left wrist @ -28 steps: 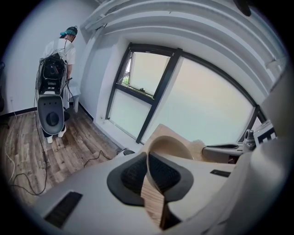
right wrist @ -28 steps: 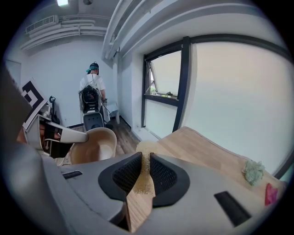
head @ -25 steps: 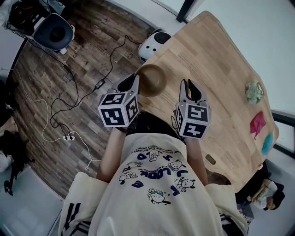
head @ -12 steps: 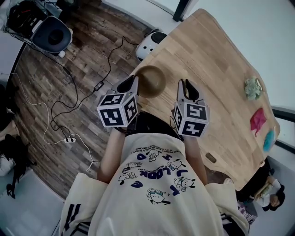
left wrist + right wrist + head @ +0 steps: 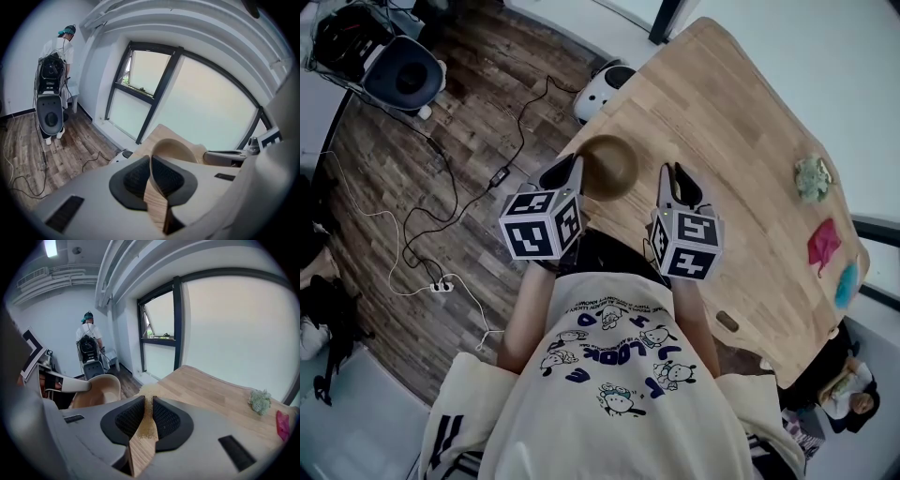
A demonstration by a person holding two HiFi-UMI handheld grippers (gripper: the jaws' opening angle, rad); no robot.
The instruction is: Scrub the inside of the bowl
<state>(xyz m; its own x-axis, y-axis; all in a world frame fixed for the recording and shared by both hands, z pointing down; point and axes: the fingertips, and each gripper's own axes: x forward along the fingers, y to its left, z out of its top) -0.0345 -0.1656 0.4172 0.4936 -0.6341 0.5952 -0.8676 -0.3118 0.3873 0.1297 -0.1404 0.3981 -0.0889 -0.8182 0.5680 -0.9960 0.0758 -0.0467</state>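
Observation:
A brown wooden bowl (image 5: 611,167) sits at the near corner of the wooden table (image 5: 741,122). My left gripper (image 5: 565,169) is shut on the bowl's left rim, which runs between the black pads (image 5: 151,161) in the left gripper view. The bowl's pale inside (image 5: 177,149) opens just beyond. My right gripper (image 5: 680,180) hovers to the right of the bowl, apart from it. It is shut on a thin yellowish scrub pad (image 5: 148,425), and its jaws have just closed a little further on it. In the right gripper view the bowl (image 5: 96,390) lies to the left.
At the table's far right lie a green tuft (image 5: 814,178), a pink cloth (image 5: 823,246) and a blue thing (image 5: 844,284). On the floor to the left are a white device (image 5: 602,91) and several cables (image 5: 450,202). A person (image 5: 88,341) stands by the far wall.

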